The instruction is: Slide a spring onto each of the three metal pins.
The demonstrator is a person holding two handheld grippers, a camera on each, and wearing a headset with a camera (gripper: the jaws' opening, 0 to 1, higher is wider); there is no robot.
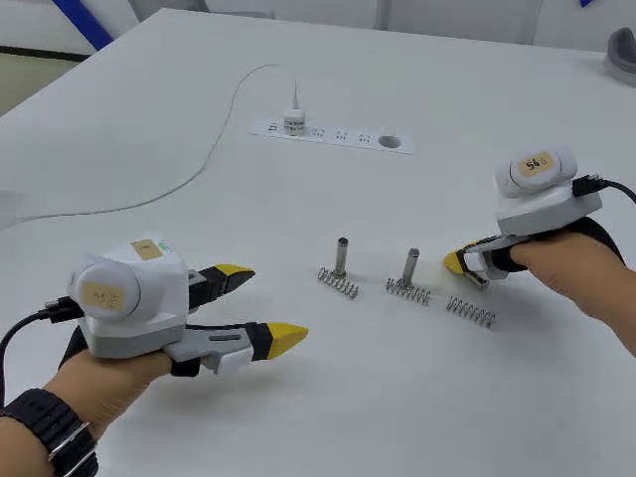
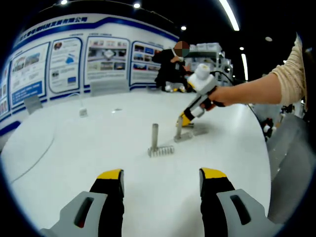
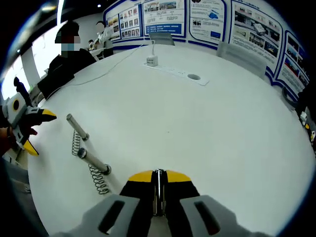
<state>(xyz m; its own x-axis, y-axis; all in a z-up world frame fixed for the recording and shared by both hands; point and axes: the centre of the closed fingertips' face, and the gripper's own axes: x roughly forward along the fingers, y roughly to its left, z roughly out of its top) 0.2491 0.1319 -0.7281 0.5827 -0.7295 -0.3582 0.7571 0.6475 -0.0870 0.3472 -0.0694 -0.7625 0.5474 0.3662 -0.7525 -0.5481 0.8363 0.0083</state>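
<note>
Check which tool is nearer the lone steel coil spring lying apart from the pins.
Right. The right tool, shut on what looks like a metal pin, sits just beyond the lone steel coil spring; the left tool is far to its left, past the two upright metal pins.

Head above; gripper views opposed across pins (image 1: pixel 408 266)

Your white worktop (image 1: pixel 298 397) carries a power strip (image 1: pixel 333 134), with its white cable (image 1: pixel 214 149) trailing away to the left. Nearer you than the strip, two pins (image 1: pixel 341 255) stand upright, and three springs (image 1: pixel 408 291) lie beside them.
</note>
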